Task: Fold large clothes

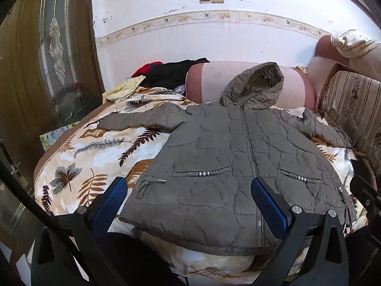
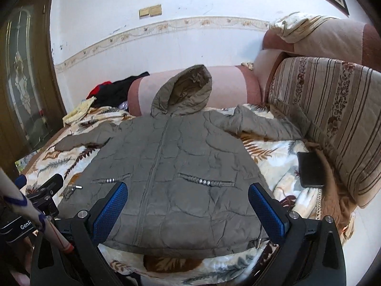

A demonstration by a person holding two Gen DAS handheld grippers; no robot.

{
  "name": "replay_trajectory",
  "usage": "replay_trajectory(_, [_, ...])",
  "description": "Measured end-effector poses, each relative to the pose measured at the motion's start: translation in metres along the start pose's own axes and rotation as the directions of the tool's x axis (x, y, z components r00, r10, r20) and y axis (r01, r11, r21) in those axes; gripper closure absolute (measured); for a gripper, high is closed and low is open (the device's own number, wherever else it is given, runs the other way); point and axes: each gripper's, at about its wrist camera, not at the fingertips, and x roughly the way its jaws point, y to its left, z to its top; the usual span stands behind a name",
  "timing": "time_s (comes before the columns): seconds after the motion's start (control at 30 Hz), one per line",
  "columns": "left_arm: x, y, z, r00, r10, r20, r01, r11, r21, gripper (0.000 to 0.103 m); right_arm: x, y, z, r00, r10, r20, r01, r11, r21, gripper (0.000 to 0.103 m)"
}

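Observation:
A grey-green quilted hooded jacket (image 1: 221, 157) (image 2: 171, 166) lies flat, front up and zipped, on a leaf-print blanket (image 1: 95, 152) (image 2: 273, 157). Its hood points away from me, and both sleeves are spread out to the sides. My left gripper (image 1: 189, 190) hovers open over the jacket's near hem, blue pads (image 1: 109, 202) wide apart, holding nothing. My right gripper (image 2: 188, 195) is likewise open above the hem with nothing between its fingers. The left gripper's black body (image 2: 47, 190) shows at the left edge of the right wrist view.
A pink bolster (image 1: 293, 88) lies behind the hood. Black and red clothes (image 1: 171, 71) are piled at the back left. A striped sofa cushion (image 2: 333, 119) lines the right side, with a black flat object (image 2: 309, 169) beside it. A wooden door (image 1: 35, 71) stands left.

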Motion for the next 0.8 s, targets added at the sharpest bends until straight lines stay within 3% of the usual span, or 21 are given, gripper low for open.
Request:
replay_trajectory(0.3, [0.018, 0.009, -0.006, 0.999, 0.003, -0.049, -0.004, 1.0, -0.011, 0.0, 0.01, 0.003, -0.003, 0.999, 0.016, -0.03, -0.017, 1.0, -0.02, 0.0])
replay_trajectory(0.8, [0.025, 0.005, -0.011, 0.998, 0.002, -0.069, -0.001, 1.0, 0.007, 0.0, 0.018, 0.004, -0.009, 0.998, 0.018, -0.061, -0.019, 0.999, -0.028, 0.0])
